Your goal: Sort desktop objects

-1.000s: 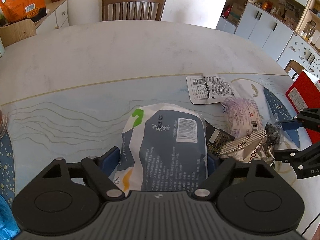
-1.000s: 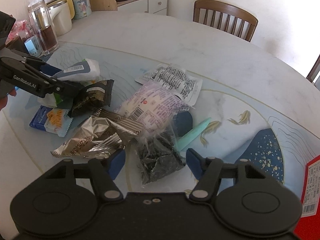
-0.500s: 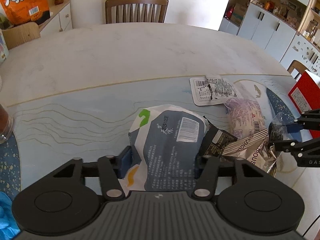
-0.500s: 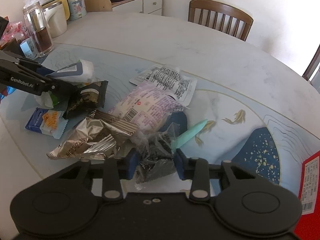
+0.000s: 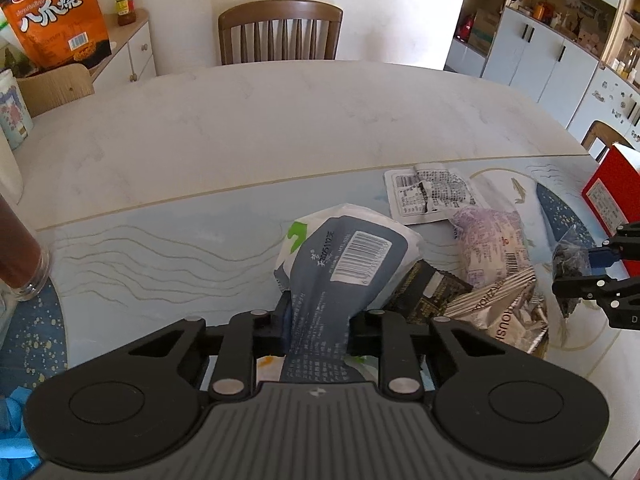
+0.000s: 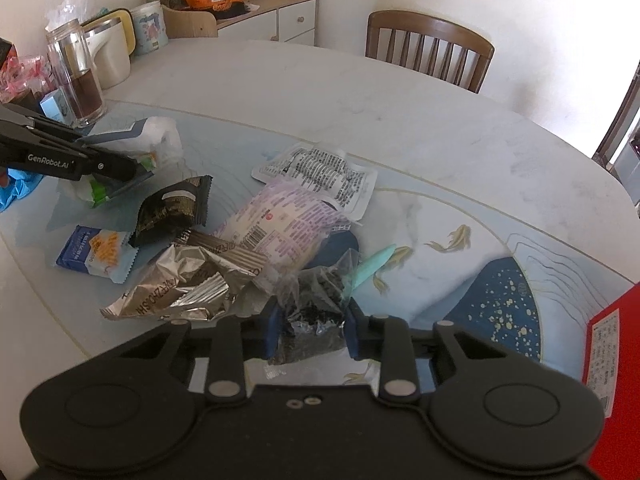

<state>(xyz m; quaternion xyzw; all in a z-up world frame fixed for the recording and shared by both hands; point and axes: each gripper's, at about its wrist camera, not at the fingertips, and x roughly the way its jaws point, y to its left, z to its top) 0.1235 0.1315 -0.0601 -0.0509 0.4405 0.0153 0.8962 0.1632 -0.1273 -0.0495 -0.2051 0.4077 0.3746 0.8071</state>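
My left gripper [image 5: 318, 324] is shut on a grey and white snack bag [image 5: 340, 264] with a barcode and holds it tilted up off the table; the bag also shows in the right wrist view [image 6: 148, 140]. My right gripper [image 6: 310, 326] is shut on a clear bag of dark dried bits [image 6: 316, 304], seen in the left wrist view [image 5: 570, 256] too. A pile of packets lies between them: a silver foil wrapper [image 6: 184, 284], a purple printed bag [image 6: 288, 220], a black packet [image 6: 172, 208], a blue biscuit packet [image 6: 94, 254] and a white printed sachet [image 6: 320, 174].
A red box [image 6: 612, 360] stands at the right table edge. A glass jar [image 6: 78, 76], a kettle [image 6: 108, 52] and a mug [image 6: 150, 30] stand at the far left. A teal stick [image 6: 372, 266] lies by the pile. A wooden chair [image 6: 430, 50] stands behind the table.
Both grippers closed from open: the left onto the grey and white snack bag, the right onto the clear bag of dark bits. Both bags are now raised a little.
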